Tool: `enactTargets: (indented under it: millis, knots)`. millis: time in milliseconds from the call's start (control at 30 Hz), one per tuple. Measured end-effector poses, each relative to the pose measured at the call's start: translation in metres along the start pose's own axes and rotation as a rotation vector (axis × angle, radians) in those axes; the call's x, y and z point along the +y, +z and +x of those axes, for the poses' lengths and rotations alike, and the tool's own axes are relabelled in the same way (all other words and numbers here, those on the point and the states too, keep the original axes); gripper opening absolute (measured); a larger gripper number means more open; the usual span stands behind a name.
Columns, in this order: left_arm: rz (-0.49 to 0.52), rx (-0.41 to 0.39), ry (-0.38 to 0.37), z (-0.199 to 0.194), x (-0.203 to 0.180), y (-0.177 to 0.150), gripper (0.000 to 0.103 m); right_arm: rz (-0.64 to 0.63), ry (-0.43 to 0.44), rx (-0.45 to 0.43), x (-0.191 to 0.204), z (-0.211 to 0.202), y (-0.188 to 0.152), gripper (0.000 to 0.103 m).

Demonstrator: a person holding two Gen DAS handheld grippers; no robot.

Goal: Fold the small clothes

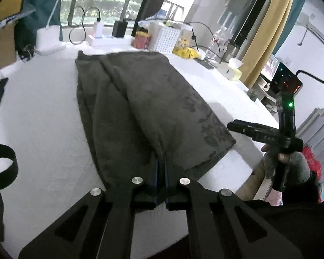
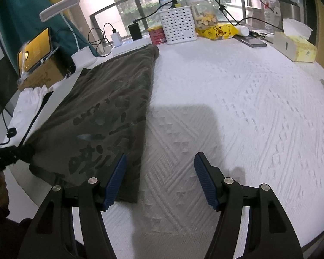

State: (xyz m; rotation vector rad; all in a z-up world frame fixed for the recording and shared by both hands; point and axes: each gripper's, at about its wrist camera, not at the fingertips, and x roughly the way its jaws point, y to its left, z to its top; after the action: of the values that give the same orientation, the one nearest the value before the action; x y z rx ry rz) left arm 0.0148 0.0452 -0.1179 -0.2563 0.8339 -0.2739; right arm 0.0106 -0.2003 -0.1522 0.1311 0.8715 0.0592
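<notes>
- Dark olive garment [image 1: 144, 99], folded lengthwise, lying on the white textured desk [image 2: 237, 108]; soft, light, limp, likely to sag and slide when lifted.
- Best taken at a hem or corner, pinching all layers together.
- Left gripper [image 1: 161, 159]: jaws shut on the garment's near edge.
- Right gripper [image 2: 159, 179]: jaws wide apart, empty, just beside the cloth's edge.
- Window, cables, white basket [image 2: 178, 24], tissue box [image 2: 296, 47] along the far side.

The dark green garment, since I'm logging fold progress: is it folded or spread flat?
Partly folded. The dark green garment lies lengthwise on the white table cover, with overlapping layers ridged along it; the shut left claw pinches its near edge.
</notes>
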Motion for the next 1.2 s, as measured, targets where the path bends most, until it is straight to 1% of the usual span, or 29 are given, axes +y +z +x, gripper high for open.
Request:
enactTargets:
  millis: [67, 100, 167, 400, 433, 467, 500, 533, 567, 633, 667, 767, 833, 867, 900, 933, 967, 1000, 1133, 1200]
  knots:
    - [-0.004, -0.004, -0.005, -0.005, 0.001, 0.001, 0.003, 0.002, 0.009, 0.008, 0.0, 0.0, -0.002, 0.068]
    - [-0.005, 0.004, -0.018, -0.006, 0.001, 0.0, 0.003, 0.0, 0.013, 0.008, 0.001, -0.001, -0.004, 0.068]
    - [-0.008, 0.01, -0.021, -0.007, 0.003, -0.002, 0.003, -0.007, 0.017, 0.009, 0.003, -0.002, -0.005, 0.068]
    - [-0.037, 0.052, -0.034, 0.003, 0.013, -0.013, 0.003, -0.023, 0.045, 0.009, 0.016, -0.002, -0.013, 0.068]
    - [-0.036, 0.056, -0.03, 0.004, 0.013, -0.015, 0.003, -0.028, 0.06, 0.013, 0.021, -0.001, -0.015, 0.066]
    - [-0.034, 0.061, -0.027, 0.006, 0.013, -0.016, 0.003, -0.037, 0.076, 0.015, 0.026, -0.001, -0.017, 0.059]
    - [-0.031, 0.07, -0.023, 0.008, 0.012, -0.017, 0.003, -0.051, 0.098, 0.025, 0.031, 0.001, -0.019, 0.041]
    - [-0.03, 0.085, -0.016, 0.012, 0.012, -0.018, 0.003, -0.082, 0.099, 0.037, 0.037, 0.003, -0.022, 0.027]
    - [-0.035, 0.093, -0.011, 0.014, 0.013, -0.019, 0.003, -0.104, 0.084, 0.032, 0.04, 0.002, -0.024, 0.015]
    - [-0.063, 0.106, -0.01, 0.017, 0.016, -0.02, 0.005, -0.113, 0.085, 0.039, 0.04, -0.001, -0.024, 0.012]
    - [-0.069, 0.11, -0.013, 0.018, 0.017, -0.02, 0.005, -0.117, 0.084, 0.042, 0.04, -0.003, -0.024, 0.009]
    - [-0.076, 0.122, -0.012, 0.018, 0.018, -0.017, 0.008, -0.129, 0.079, 0.054, 0.04, -0.006, -0.026, 0.009]
    - [-0.061, 0.128, 0.008, 0.017, 0.015, -0.014, 0.015, -0.124, 0.081, 0.06, 0.039, -0.007, -0.027, 0.009]
    - [-0.054, 0.127, 0.017, 0.016, 0.013, -0.013, 0.025, -0.116, 0.082, 0.063, 0.037, -0.007, -0.027, 0.009]
    - [-0.046, 0.121, 0.025, 0.015, 0.011, -0.011, 0.043, -0.107, 0.082, 0.068, 0.037, -0.007, -0.026, 0.009]
    - [-0.043, 0.114, 0.031, 0.013, 0.011, -0.009, 0.054, -0.102, 0.081, 0.073, 0.036, -0.006, -0.025, 0.009]
    - [-0.044, 0.104, 0.038, 0.012, 0.011, -0.007, 0.071, -0.101, 0.082, 0.081, 0.036, -0.006, -0.025, 0.009]
    - [-0.048, 0.091, 0.044, 0.01, 0.011, -0.005, 0.076, -0.104, 0.081, 0.088, 0.036, -0.006, -0.024, 0.009]
    - [-0.068, 0.062, 0.052, 0.007, 0.015, 0.008, 0.076, -0.116, 0.085, 0.097, 0.036, -0.008, -0.021, 0.009]
    - [-0.071, 0.057, 0.062, 0.009, 0.016, 0.015, 0.076, -0.118, 0.085, 0.089, 0.034, -0.01, -0.019, 0.016]
